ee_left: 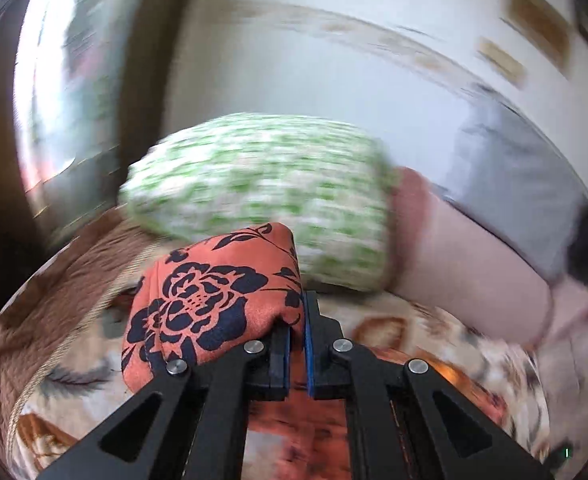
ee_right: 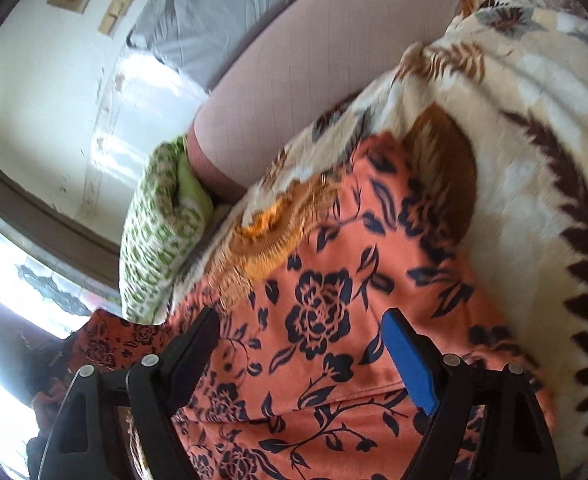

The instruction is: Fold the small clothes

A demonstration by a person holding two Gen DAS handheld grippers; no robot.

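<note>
Now left gripper (ee_left: 297, 320) clenched on orange cloth (ee_left: 210, 300); right gripper (ee_right: 310, 332) spread wide over it on blanket (ee_right: 534, 160).

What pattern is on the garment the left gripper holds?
Orange garment with dark navy rose-and-leaf print, clearest in the right wrist view.

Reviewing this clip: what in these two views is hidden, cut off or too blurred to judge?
- Left wrist view: the green pillow and wall are smeared by motion blur.
- Left wrist view: the orange cloth bunches over the left gripper, hiding the pinch point.
- Right wrist view: the cloth's lower part is cut off by the frame and the right gripper.
</note>
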